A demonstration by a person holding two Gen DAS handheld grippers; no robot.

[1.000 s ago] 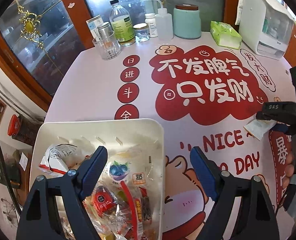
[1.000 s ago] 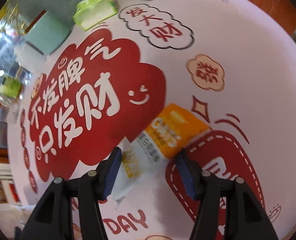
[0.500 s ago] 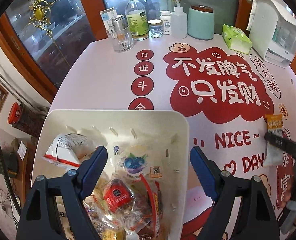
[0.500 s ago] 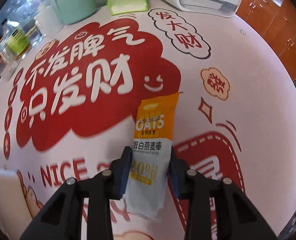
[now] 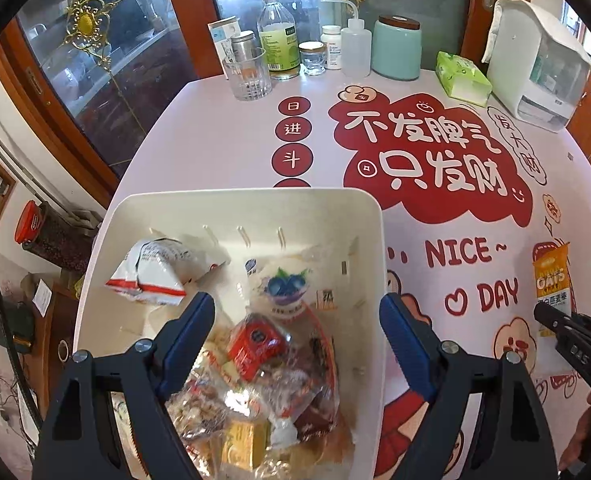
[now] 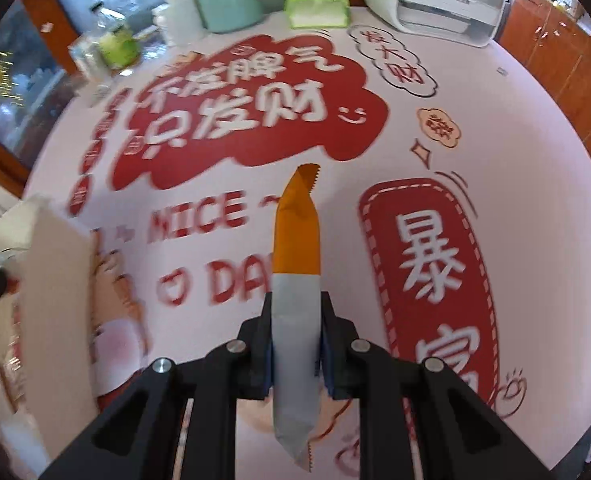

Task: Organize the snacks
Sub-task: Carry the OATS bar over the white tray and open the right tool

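Note:
My right gripper (image 6: pixel 297 344) is shut on an orange and grey oat bar packet (image 6: pixel 297 248) and holds it edge-up above the table. The same packet (image 5: pixel 551 284) and the right gripper (image 5: pixel 547 314) show at the far right of the left wrist view. My left gripper (image 5: pixel 297 328) is open and empty, hovering over a white basket (image 5: pixel 247 204) that holds several snack packets, among them a blueberry bun pack (image 5: pixel 283 288), a red packet (image 5: pixel 255 342) and a white and red bag (image 5: pixel 151 270). The basket's blurred white wall (image 6: pixel 55 272) is at the left of the right wrist view.
At the table's far edge stand a glass (image 5: pixel 247 76), a bottle (image 5: pixel 277 40), small jars, a squeeze bottle (image 5: pixel 355 48), a teal canister (image 5: pixel 395 50), a green tissue pack (image 5: pixel 461 78) and a white appliance (image 5: pixel 535 68). The pink tablecloth has red printed lettering (image 5: pixel 427 164).
My right gripper closed on the oat bar, lifted it off the table and turned it on edge, moving left toward the basket. The left gripper drew back over the basket, still open.

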